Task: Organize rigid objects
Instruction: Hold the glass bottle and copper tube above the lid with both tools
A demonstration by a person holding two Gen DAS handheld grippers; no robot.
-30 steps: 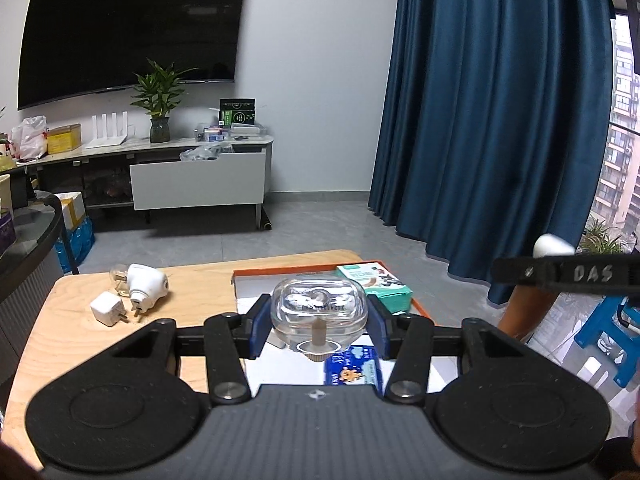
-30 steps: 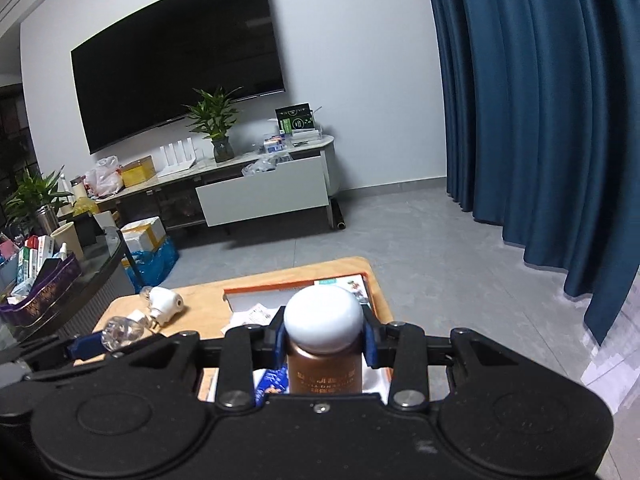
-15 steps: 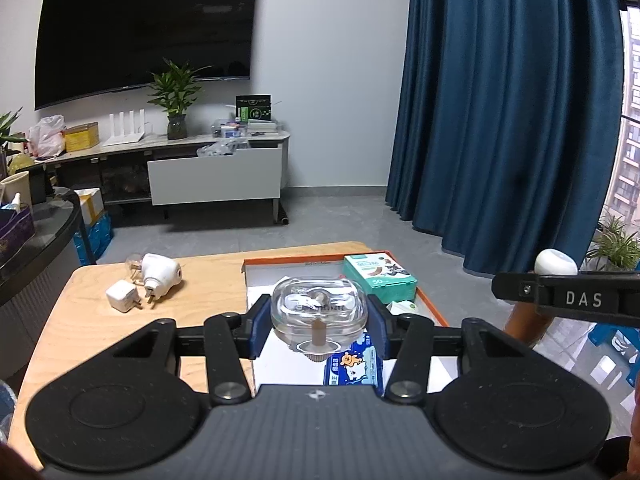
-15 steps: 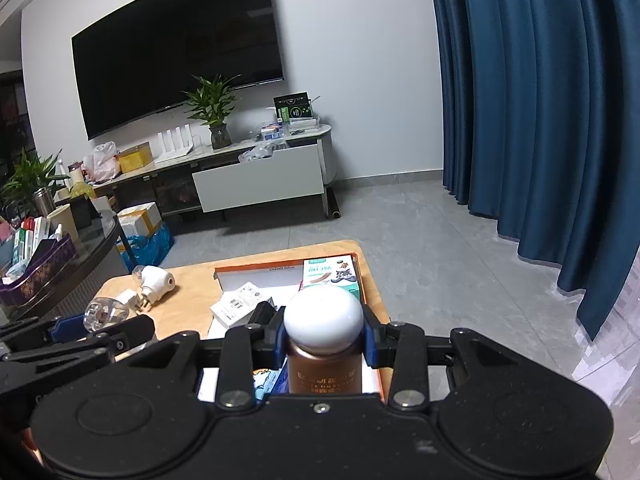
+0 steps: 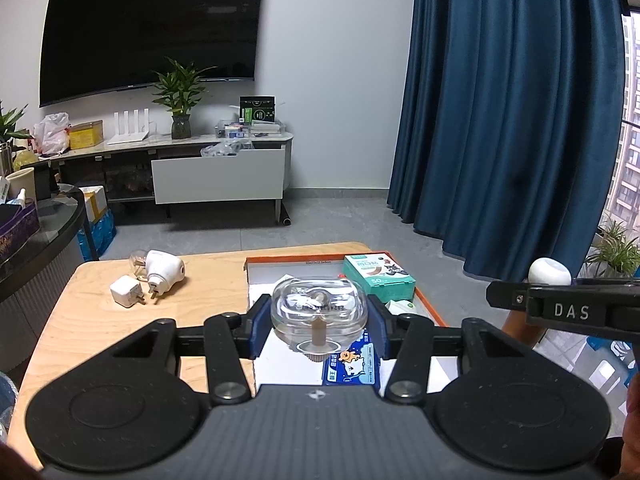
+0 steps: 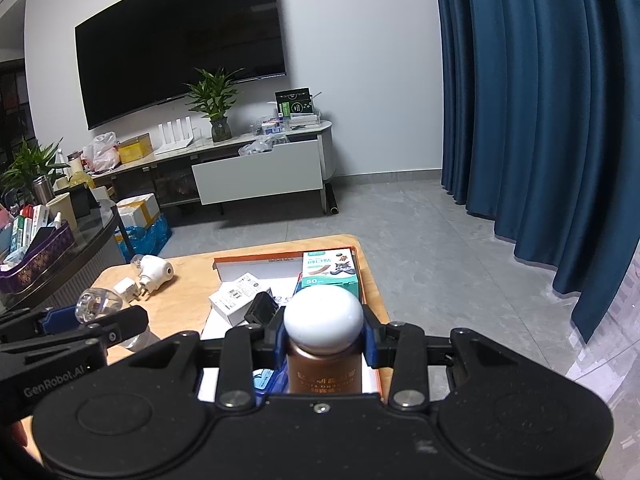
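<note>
My left gripper is shut on a clear plastic refill bottle with a brown wick, held above the orange-rimmed box. It also shows in the right wrist view. My right gripper is shut on a brown bottle with a white cap, held over the box's near right part. Its white cap shows at the right of the left wrist view. In the box lie a green plaster carton, a blue packet and a white carton.
A white charger and a white plug-in device lie on the wooden table left of the box. A dark glass side table with clutter stands at the left. A TV cabinet and blue curtains stand behind.
Both grippers have risen and pulled back a little with their bottles held; more of the table and box shows below them.
</note>
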